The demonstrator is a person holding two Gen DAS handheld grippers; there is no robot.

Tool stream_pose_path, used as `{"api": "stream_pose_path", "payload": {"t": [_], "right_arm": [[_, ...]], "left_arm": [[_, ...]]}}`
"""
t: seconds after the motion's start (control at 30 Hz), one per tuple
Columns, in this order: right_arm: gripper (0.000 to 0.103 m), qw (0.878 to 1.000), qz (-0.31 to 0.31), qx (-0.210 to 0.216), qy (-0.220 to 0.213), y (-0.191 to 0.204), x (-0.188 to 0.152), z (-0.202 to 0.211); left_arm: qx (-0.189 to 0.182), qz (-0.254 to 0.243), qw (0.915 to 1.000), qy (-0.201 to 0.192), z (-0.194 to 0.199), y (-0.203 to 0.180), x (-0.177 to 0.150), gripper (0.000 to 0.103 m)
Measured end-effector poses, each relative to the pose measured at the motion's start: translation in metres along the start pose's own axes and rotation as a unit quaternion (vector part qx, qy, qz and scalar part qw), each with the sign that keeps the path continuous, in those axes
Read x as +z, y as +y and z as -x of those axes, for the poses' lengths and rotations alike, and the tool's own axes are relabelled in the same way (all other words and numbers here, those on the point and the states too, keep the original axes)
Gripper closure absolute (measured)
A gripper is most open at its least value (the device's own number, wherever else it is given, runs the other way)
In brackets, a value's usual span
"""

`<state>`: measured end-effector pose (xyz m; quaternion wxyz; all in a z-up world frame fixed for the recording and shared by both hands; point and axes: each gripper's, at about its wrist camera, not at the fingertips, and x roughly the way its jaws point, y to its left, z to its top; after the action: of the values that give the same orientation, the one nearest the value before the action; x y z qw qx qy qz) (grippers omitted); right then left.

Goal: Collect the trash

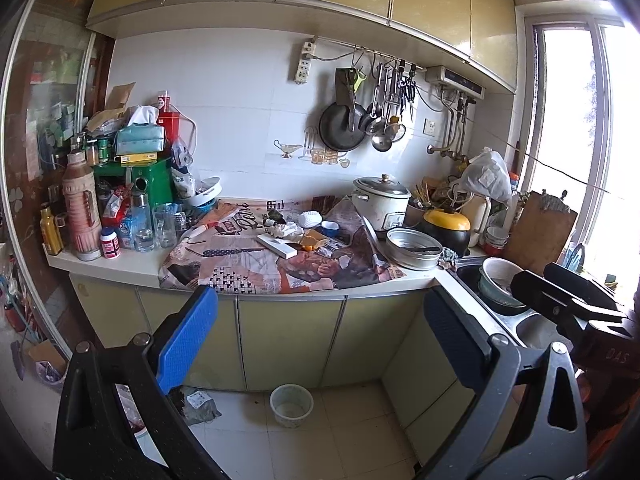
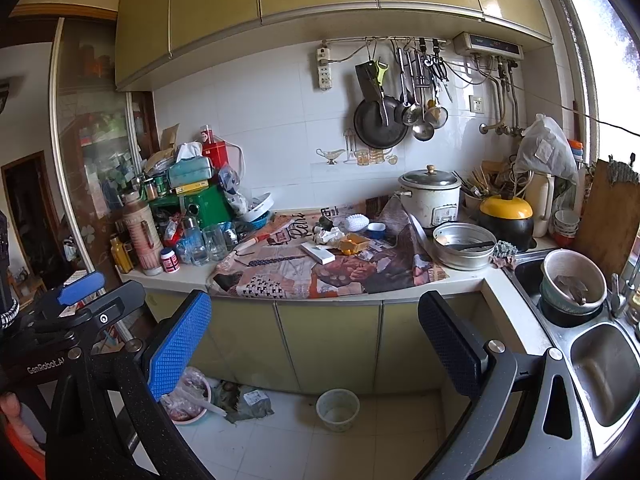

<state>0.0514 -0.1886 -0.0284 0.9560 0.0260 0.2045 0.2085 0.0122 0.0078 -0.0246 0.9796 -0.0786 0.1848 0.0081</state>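
Hovering well back from the counter, both tools were empty: the left gripper [image 1: 316,340] had its blue pads spread wide with nothing between them, and the right gripper [image 2: 316,340] was parted just the same.

The trash lay ahead on the newspaper-covered countertop [image 2: 320,280], in a loose cluster near the middle. There was a crumpled white tissue wad [image 1: 286,232], a flat white box [image 2: 318,253] just in front of it, and a torn orange wrapper [image 1: 312,240] beside them, close to a small blue cup [image 2: 376,230]. The rice cooker [image 2: 432,196] stood near on the right, the glass jars [image 1: 158,224] to the left.

The tissue looked light and soft, likely to squash under the pads, so a pinch across its bulk seemed best. The box looked stiff and thin, probably needing a grip across its narrow edges. The wrapper seemed flimsy and slippery; taking a raised fold looked safer. Loose newspaper underneath could lift along with anything grabbed low.
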Motion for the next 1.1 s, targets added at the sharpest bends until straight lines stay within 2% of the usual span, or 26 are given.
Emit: {"api": "stream_pose_path", "payload": {"t": [1.1], "right_arm": [[0.000, 1.000, 0.005, 0.003, -0.001, 0.009, 0.004, -0.004]], "left_arm": [[-0.001, 0.000, 1.0000, -0.001, -0.003, -0.004, 0.004, 0.000]]}}
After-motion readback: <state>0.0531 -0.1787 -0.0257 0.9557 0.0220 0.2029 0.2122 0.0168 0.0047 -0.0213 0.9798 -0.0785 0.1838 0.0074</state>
